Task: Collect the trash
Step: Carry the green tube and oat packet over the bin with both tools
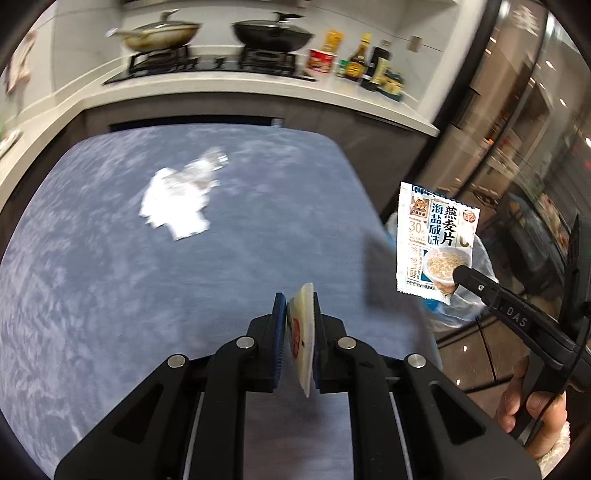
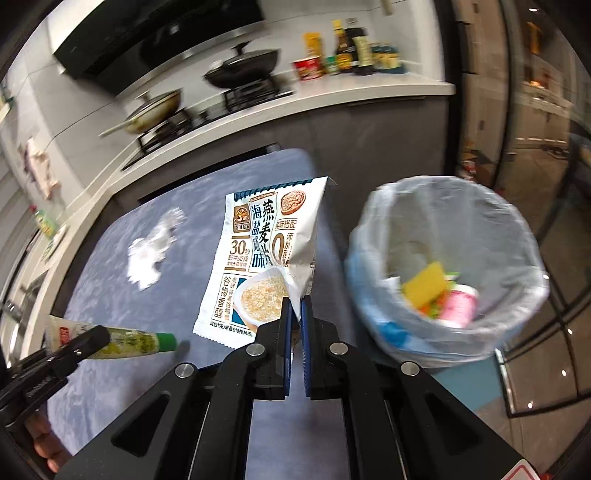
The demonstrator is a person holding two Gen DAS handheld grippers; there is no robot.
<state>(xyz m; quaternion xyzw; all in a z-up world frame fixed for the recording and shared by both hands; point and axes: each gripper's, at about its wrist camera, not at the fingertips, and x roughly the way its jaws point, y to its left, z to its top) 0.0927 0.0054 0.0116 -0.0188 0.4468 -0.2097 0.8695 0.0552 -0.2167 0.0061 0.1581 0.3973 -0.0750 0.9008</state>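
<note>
My left gripper (image 1: 299,302) is shut on a pale squeeze tube (image 1: 301,332), seen end-on between the blue pads. In the right wrist view the tube (image 2: 122,341) shows its green cap, with the left gripper (image 2: 99,336) gripping it low at the left. My right gripper (image 2: 295,306) is shut on the corner of a white oatmeal sachet (image 2: 258,258), lifted above the table edge. From the left wrist, the sachet (image 1: 432,236) hangs from the right gripper (image 1: 456,273). A bin lined with a clear bag (image 2: 373,236) stands to the right and holds several scraps. A crumpled white wrapper (image 1: 177,206) lies on the blue table (image 1: 110,295).
Behind the table runs a white counter (image 1: 258,92) with a stove, two woks (image 1: 273,31), sauce bottles and a red noodle cup (image 1: 321,61). A glass door (image 1: 517,129) is on the right. A hand (image 1: 535,398) holds the right gripper.
</note>
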